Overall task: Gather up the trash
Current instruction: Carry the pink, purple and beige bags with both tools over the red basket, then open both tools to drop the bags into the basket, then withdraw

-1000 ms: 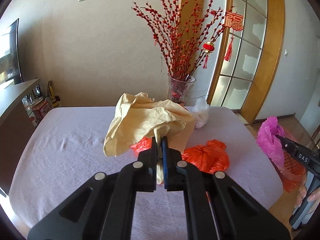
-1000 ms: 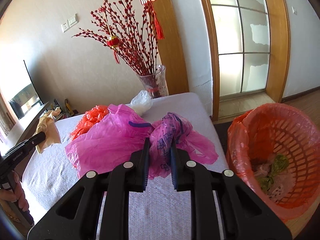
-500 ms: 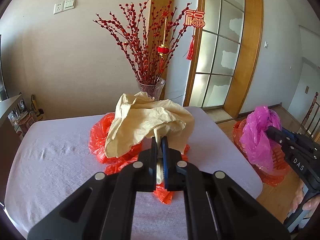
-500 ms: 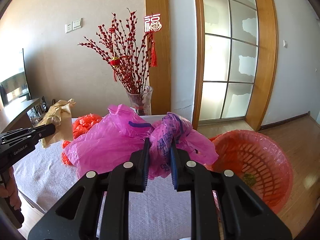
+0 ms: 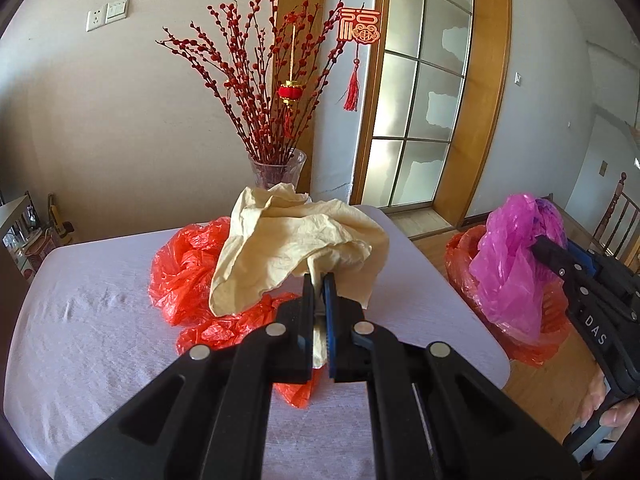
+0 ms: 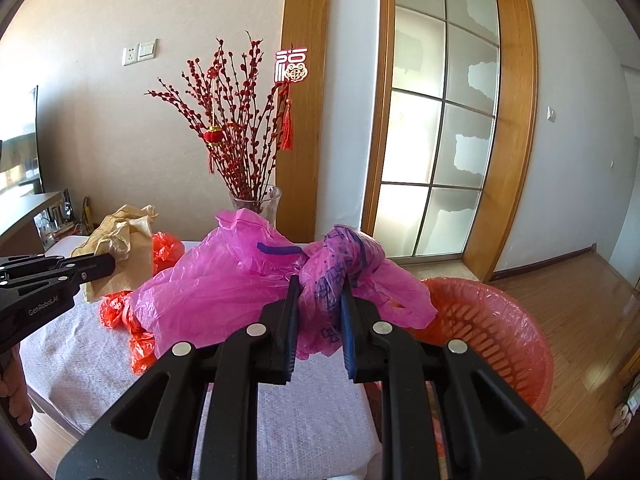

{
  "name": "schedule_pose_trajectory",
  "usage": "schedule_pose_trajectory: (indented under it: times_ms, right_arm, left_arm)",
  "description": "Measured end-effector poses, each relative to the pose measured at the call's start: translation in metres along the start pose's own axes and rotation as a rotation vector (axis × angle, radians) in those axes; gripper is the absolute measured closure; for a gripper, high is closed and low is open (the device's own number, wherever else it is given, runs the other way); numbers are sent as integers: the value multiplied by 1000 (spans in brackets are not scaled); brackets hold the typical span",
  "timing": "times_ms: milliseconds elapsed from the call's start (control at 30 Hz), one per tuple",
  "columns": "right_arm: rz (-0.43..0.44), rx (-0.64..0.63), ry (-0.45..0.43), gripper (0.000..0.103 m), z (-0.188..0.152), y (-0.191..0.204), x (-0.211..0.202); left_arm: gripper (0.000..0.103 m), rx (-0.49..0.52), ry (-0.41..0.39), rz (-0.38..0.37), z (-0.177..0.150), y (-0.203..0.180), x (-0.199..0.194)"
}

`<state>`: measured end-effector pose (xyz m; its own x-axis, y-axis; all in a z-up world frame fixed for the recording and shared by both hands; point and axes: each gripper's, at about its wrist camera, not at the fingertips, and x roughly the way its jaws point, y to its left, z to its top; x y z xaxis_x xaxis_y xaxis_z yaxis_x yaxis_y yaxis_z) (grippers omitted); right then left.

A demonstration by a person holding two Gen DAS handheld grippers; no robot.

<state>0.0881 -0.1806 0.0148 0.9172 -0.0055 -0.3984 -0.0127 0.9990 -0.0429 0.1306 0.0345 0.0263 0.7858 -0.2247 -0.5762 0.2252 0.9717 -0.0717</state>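
Since a second earlier both views had swung toward the door. The left gripper (image 5: 319, 280) stayed clamped on the yellow paper (image 5: 296, 240) above the table (image 5: 92, 332). The right gripper (image 6: 320, 288) pinched the pink bag (image 6: 224, 292) (crumpled) beside the lined red basket (image 6: 500, 332), its contents hidden.

Basket (image 6: 516, 344) contents hidden behind bag (image 6: 224, 292)

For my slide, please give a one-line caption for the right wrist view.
Right gripper clamps a pink plastic bag beside the lined orange basket.
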Motion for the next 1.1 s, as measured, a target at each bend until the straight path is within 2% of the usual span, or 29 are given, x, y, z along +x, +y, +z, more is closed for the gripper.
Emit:
schedule_pose_trajectory:
  times_ms: [200,433,867,1100]
  right_arm:
    - [-11,32,2,84,-2,-12,-1]
    - [-91,121,-2,84,0,-54,-2]
    - [-263,334,21,84,-15,-150,1]
    - [-306,416,50,83,-26,-187,14]
  left_arm:
    - [97,10,7,-45,0,-11,5]
    - [97,32,14,-133,6,-39,17]
    - [97,99,44,-353,16,-132,57]
    - [97,145,98,-437,9,-184,87]
